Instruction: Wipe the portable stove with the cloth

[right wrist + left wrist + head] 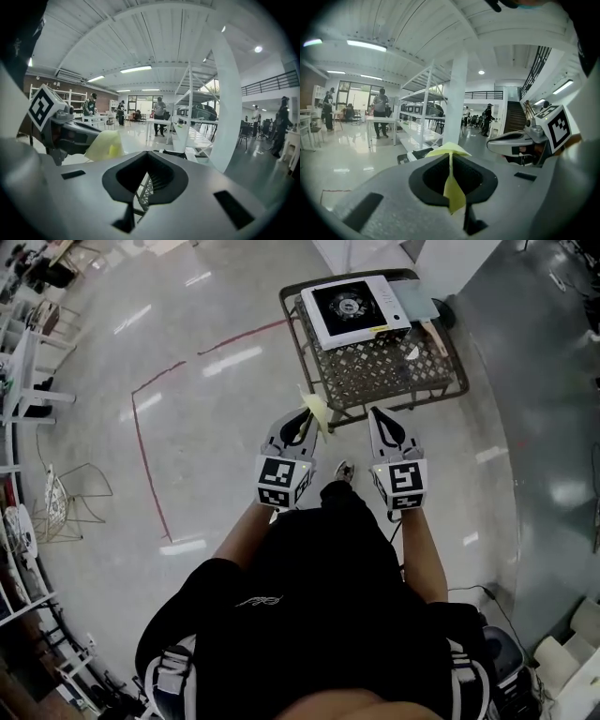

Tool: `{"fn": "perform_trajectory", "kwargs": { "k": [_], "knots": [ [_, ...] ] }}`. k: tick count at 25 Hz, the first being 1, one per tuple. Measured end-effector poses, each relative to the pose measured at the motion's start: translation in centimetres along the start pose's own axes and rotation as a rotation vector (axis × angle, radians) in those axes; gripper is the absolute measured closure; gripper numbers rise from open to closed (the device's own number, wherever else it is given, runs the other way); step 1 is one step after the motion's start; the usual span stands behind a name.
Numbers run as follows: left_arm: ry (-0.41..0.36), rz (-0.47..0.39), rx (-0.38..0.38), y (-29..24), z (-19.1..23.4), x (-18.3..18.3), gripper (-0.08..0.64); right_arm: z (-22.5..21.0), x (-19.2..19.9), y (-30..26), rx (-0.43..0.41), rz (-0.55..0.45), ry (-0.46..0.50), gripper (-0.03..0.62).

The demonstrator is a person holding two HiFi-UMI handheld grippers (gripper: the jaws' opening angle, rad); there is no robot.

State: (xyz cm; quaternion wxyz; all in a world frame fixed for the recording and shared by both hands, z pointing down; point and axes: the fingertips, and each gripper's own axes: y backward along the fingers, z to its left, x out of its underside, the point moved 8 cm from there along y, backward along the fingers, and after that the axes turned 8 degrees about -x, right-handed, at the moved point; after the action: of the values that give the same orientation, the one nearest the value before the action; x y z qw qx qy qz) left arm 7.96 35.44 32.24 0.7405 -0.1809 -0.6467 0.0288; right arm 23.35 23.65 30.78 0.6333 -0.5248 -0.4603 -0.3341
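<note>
The left tongs [307,416] are clamped tight on a small yellow cloth [315,409]. In the left gripper view one pinched fold of the cloth [453,190] hangs between the jaws and a flap spreads above the tips. The right tongs [376,414] hold nothing. Their jaws are drawn together to a thin slit, and the wire legs of the stand show through it in the right gripper view.

The portable stove [354,307] sits at the far end of a low wire-mesh counter [398,371], well ahead of both tongs, so the wiping has not begun. The job now is probably to step in and bring the cloth down flat on the stove top. The pinch is narrow, so it would help to lay the loose flap on the surface and drag it in straight passes, not poke with the tips. The free tongs could steady the stove by its near edge.

The stove takes up most of the left side of the mesh. Some small items lie along its right side, but I cannot make out what they are. The counter's near rim is bare. The floor [216,418] to the left is open, marked only by a red tape line [150,456], so there is room to approach.
</note>
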Motion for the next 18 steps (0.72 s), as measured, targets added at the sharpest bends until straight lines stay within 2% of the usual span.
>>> {"fn": "perform_trajectory", "kwargs": {
  "k": [3, 6, 10, 18],
  "knots": [
    [0.015, 0.016, -0.004, -3.0, -0.8, -1.0, 0.525, -3.2, 1.0, -0.6, -0.051, 0.011, -0.015, 0.588],
    [-0.004, 0.036, -0.009, -4.9, -0.7, -1.6, 0.525, -5.1, 1.5, -1.4, -0.092, 0.006, -0.022, 0.588],
    [-0.018, 0.067, -0.037, -5.8, 0.2, -1.7, 0.525, -5.7, 1.5, -2.7, -0.14, -0.003, -0.042, 0.588],
    [-0.007, 0.118, -0.052, -8.9, 1.3, 0.0, 0.525, -6.3, 1.9, -6.7, -0.226, 0.044, -0.046, 0.586]
  ]
}}
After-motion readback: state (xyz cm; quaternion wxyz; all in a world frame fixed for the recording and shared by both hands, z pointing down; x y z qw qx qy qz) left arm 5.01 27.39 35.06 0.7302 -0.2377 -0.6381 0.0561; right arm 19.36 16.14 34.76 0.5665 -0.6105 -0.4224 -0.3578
